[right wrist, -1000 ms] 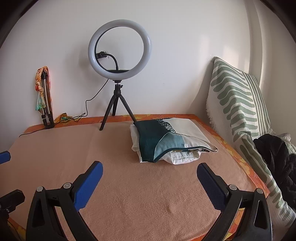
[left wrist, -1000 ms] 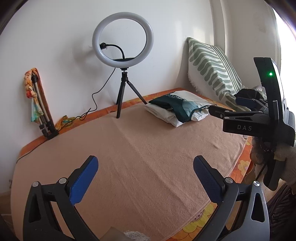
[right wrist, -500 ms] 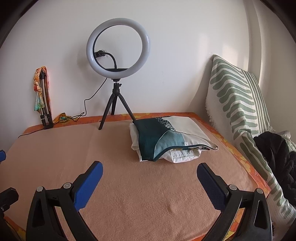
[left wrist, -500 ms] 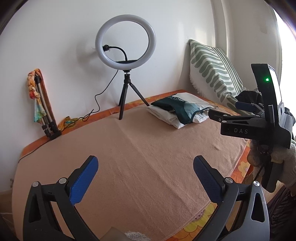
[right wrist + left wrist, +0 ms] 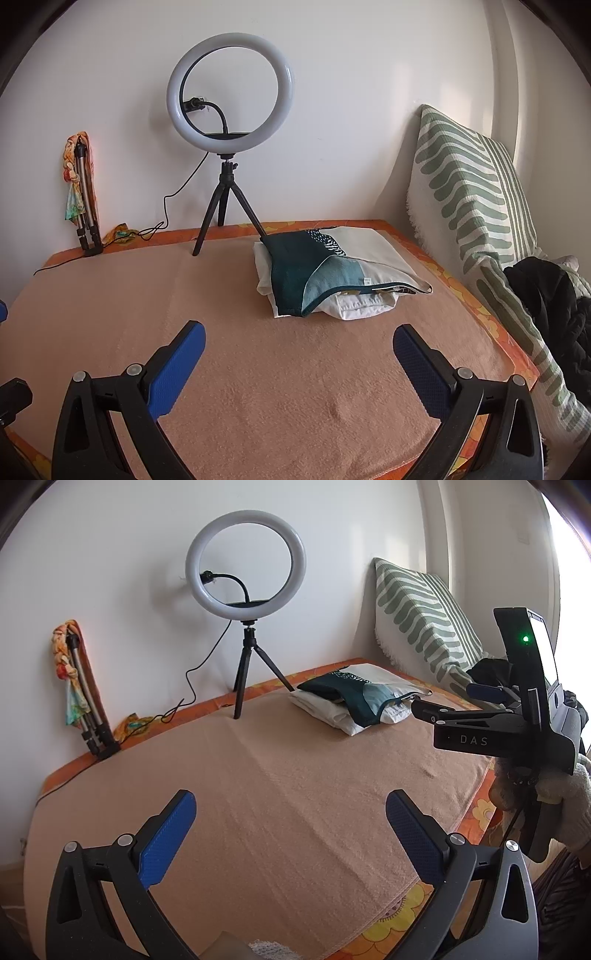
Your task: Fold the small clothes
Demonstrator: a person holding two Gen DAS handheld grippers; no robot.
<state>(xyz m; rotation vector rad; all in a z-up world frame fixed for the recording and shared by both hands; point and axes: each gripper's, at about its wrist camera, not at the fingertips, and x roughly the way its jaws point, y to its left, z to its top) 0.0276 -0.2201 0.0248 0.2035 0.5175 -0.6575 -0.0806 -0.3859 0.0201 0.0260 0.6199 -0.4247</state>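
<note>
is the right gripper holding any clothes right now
No, the right gripper is open and empty above the blanket, short of the folded clothes.

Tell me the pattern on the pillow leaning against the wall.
The pillow has green leaf-like stripes on white, clearest in the right wrist view.

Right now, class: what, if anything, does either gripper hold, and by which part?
Nothing is held. The left gripper and right gripper are both open above the blanket, short of the folded clothes.
</note>
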